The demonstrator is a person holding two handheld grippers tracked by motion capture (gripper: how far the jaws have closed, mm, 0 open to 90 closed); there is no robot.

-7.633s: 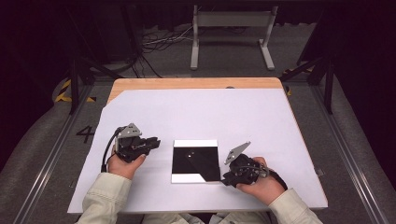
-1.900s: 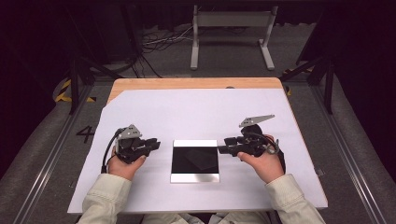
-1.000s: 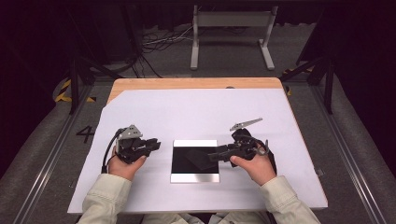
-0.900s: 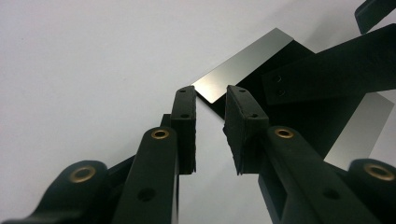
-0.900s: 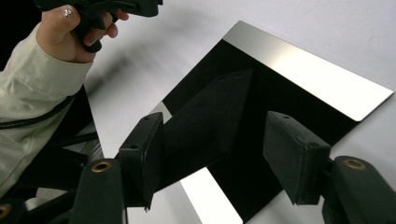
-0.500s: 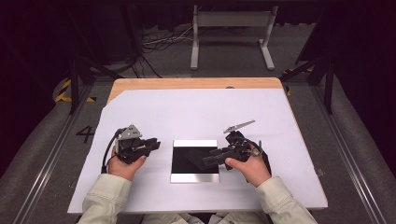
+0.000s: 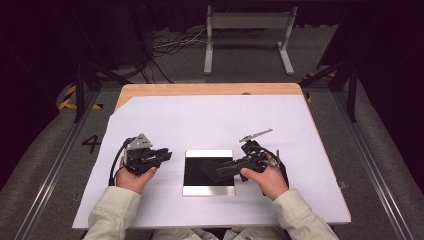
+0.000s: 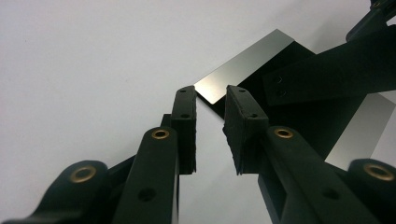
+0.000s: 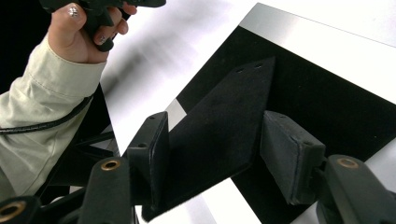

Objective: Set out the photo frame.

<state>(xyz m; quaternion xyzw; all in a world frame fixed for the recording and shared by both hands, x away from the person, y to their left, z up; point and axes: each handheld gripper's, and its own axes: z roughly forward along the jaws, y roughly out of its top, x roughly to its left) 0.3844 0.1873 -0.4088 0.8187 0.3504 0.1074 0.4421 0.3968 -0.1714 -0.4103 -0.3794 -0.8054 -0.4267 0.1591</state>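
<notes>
Right now the right gripper [image 7: 227, 169] reaches in from the right over a flat square plate [image 7: 209, 172] that lies on the white sheet [image 7: 210, 120] covering the table [image 7: 200, 89], near the person's edge and between the two hands. The plate has a black middle and bright, mirror-like strips along its far and near edges. In the right gripper view a thin, flat black piece [image 9: 219, 135] stands between that gripper's jaws, its far end carrying small holes; the left-hand jaw lies against it, while the right-hand pad sits at its other edge, and I cannot tell whether that pad presses on it. The jaws stand wide and have just been closing a little, with the flat piece between them. The plate [image 9: 327, 107] fills the ground behind them.

The left gripper [image 7: 162, 154] rests on the sheet just left of the plate, held by the left hand [image 7: 132, 175], its tips pointing toward the plate but apart from it. In the left gripper view its jaws [image 8: 210, 116] stand partly spread with nothing between the pads; beyond them lies the plate's shiny near corner [image 8: 243, 70], and the other gripper's flat black piece [image 8: 327, 70] crosses over the plate at upper right.
</notes>
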